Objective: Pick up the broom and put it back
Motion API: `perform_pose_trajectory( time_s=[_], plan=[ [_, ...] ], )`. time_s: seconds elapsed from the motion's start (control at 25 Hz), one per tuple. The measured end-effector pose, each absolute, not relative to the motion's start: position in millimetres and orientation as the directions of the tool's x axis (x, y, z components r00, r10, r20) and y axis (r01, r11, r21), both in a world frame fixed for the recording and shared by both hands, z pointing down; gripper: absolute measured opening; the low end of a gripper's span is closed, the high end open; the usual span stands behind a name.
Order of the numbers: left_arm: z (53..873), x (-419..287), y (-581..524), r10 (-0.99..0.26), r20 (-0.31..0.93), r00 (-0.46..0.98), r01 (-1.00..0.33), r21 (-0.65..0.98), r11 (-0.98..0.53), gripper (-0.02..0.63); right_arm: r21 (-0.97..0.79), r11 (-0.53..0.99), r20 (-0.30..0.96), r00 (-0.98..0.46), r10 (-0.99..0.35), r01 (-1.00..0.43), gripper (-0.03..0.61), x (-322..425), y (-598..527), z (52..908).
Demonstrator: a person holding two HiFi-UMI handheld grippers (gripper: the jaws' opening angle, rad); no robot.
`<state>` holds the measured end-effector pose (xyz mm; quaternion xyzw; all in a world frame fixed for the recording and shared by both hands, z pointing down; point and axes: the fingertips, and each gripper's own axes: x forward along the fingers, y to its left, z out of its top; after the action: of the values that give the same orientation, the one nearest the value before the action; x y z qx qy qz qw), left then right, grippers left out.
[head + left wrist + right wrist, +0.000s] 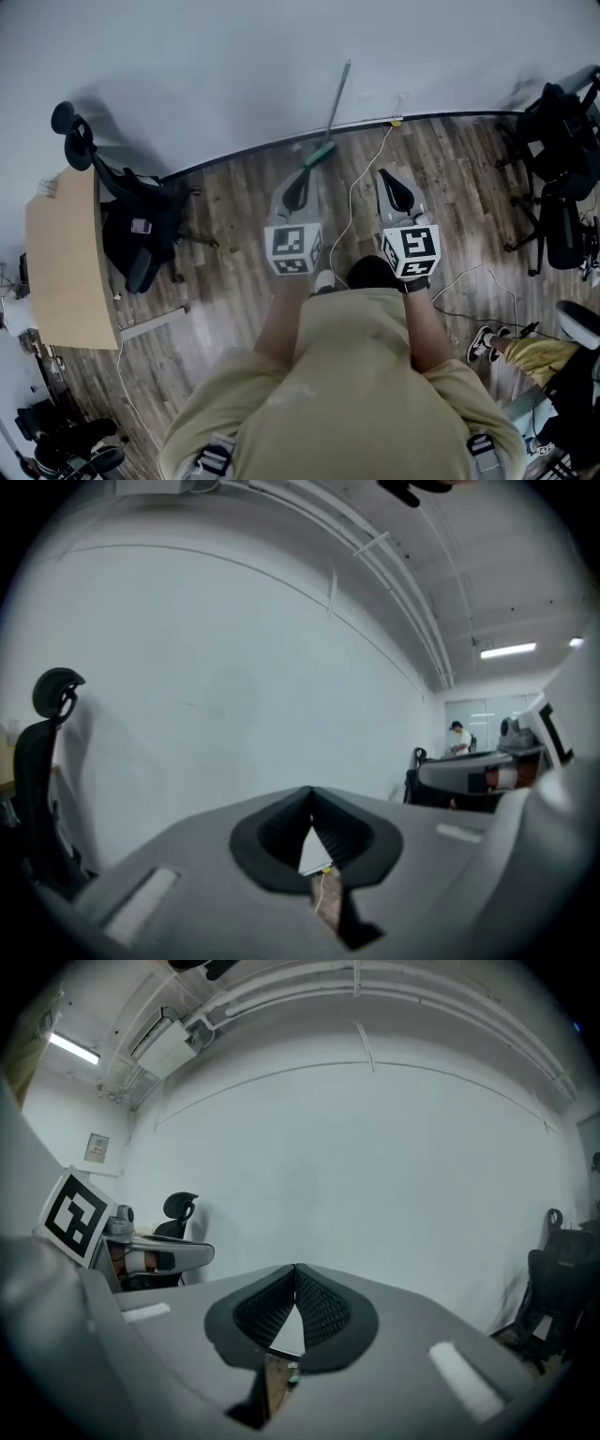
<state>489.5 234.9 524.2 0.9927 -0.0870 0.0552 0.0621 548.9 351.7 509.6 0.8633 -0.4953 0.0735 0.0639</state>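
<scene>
The broom (336, 105) stands nearly upright against the pale wall (216, 66). Its thin grey handle leans on the plaster, and its green collar (320, 155) sits low by the dark baseboard, where the wooden floor (234, 216) begins. Neither claw holds it. In the head view the left claw (298, 190) points at the wall just short of the green collar. The right claw (396, 194) is held parallel to it and off to the side, with a white cable (354, 197) trailing across the floor between them. Both gripper views show the dark ribbed pads meeting at their tips, so each claw is clenched on nothing and only wall shows beyond. A black office chair (141, 220) and a light wooden table (66, 272) stand well off to the left, clear of the path. This looks like the approach, before any grasp, though the broom already rests at a wall and could be counted as stowed. If it is to be fetched, the next move calls for spreading the left claw's jaws. The claw should then come in square to the slim handle above the collar and close firmly, since the shaft will likely tip once lifted off the wall.
</scene>
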Motion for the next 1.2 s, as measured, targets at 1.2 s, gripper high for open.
perform_pose_trajectory(
  time_s=[1.2],
  plan=[
    [587,765,222,-0.299,0.333,0.894,-0.332,0.044,-0.942,0.000,-0.174,-0.282,0.203,0.246,-0.948,-0.944,0.007,891,274,557]
  ],
)
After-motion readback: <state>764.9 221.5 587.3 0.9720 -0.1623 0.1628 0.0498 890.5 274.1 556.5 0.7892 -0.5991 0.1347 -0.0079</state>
